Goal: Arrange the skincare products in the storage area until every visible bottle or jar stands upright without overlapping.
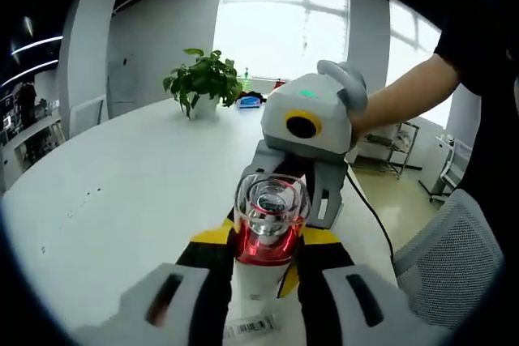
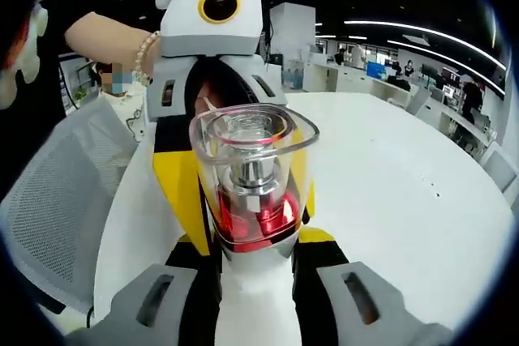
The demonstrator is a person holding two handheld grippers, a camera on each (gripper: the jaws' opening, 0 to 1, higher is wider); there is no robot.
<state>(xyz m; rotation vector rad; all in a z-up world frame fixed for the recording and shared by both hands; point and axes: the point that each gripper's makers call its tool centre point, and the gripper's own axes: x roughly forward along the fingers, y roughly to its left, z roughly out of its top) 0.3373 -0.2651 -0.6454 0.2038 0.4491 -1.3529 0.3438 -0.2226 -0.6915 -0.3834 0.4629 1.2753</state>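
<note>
A skincare bottle (image 1: 271, 218) with a clear cap, a red band and a white body stands between my two grippers over the white table (image 1: 122, 192). In the left gripper view my left gripper (image 1: 268, 250) is shut on its white body, black-and-yellow jaws on either side. Facing it from behind the bottle is my right gripper (image 1: 297, 177). In the right gripper view the same bottle (image 2: 251, 176) sits in my right gripper (image 2: 255, 255), jaws pressed to its body, with the left gripper (image 2: 212, 79) opposite. A barcode label (image 1: 247, 327) shows low on the body.
A potted plant (image 1: 203, 83) stands at the table's far end by the window. Grey mesh chairs (image 1: 450, 253) (image 2: 61, 200) flank the table edge. A person's arm (image 1: 409, 95) holds the right gripper, and a wrist with a bead bracelet (image 2: 144, 54) holds the left. White tabletop (image 2: 405, 192) spreads to the right.
</note>
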